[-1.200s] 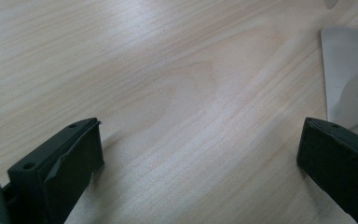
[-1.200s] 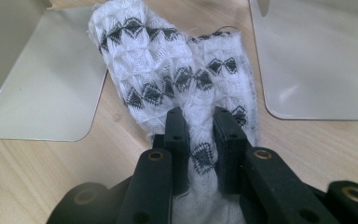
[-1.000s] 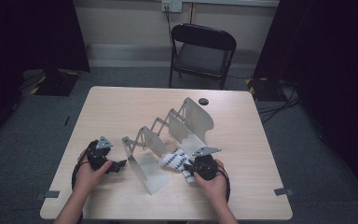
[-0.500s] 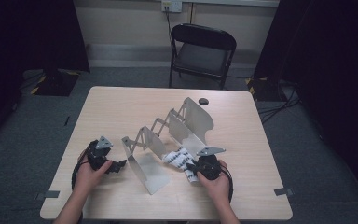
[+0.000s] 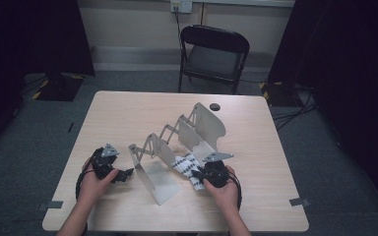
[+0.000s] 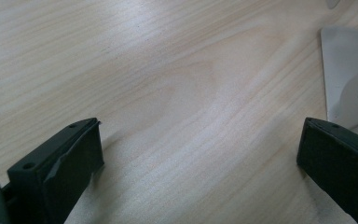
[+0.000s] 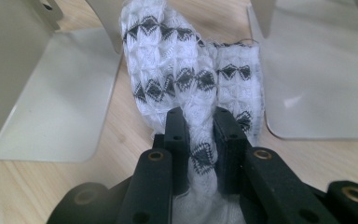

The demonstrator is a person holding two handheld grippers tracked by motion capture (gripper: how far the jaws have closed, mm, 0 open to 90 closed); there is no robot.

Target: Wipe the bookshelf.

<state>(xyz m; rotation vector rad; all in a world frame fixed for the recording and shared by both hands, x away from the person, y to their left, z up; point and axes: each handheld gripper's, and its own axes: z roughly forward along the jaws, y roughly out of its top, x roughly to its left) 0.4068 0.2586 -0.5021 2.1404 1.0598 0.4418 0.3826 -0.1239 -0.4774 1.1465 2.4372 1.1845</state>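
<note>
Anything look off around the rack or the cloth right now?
Nothing damaged or spilled. The patterned cloth is bunched and folded over itself between two rack dividers, pinched by the right tool. The left tool rests open on the bare table.

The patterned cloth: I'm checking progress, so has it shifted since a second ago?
Yes. The patterned cloth, gripped in the right tongs, has slid leftward, deeper between the metal rack's dividers.

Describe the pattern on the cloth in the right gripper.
White knit with rows of black diamonds on the cloth; clearest in the right gripper view.
</note>
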